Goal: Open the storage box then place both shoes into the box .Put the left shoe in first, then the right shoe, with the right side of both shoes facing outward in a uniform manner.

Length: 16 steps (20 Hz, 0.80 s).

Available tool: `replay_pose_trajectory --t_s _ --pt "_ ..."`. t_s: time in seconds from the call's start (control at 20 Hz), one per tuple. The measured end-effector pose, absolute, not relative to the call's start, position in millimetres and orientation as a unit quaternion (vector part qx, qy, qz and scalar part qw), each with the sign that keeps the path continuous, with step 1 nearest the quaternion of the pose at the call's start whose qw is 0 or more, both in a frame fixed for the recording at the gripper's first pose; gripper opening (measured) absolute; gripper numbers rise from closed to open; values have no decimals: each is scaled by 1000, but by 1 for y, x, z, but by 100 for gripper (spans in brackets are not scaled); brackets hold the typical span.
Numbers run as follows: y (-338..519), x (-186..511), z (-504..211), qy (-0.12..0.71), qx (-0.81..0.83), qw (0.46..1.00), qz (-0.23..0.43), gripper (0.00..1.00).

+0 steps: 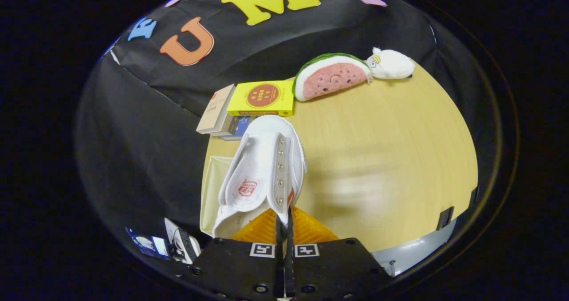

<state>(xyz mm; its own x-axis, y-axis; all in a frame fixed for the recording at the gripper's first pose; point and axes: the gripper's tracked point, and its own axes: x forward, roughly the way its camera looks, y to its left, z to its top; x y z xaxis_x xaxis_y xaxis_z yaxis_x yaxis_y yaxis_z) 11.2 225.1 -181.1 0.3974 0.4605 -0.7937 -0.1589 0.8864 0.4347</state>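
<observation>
Hand-held gripper (284,223) fingers nearly closed, clamping shoe (266,167) edge.

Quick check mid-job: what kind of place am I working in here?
Likely a staged recording booth, not a home: a wooden table against a black cloth wall, with books and plush toys as props. The gripper is clamping a white shoe.

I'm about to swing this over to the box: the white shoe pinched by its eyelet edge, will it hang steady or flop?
Likely floppy: the fingers are shut on a thin canvas edge of the white shoe, whose tongue already folds outward. It looks light, being soft fabric. Gripped at one side, it may swing or twist, so move slowly over the table.
</observation>
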Motion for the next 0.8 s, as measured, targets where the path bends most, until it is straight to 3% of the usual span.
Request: replay_pose_trajectory --t_s 0.4,0.8 --pt "318 -19 -200 524 128 828 154 1" --pt "338 -25 -236 486 26 868 93 1"
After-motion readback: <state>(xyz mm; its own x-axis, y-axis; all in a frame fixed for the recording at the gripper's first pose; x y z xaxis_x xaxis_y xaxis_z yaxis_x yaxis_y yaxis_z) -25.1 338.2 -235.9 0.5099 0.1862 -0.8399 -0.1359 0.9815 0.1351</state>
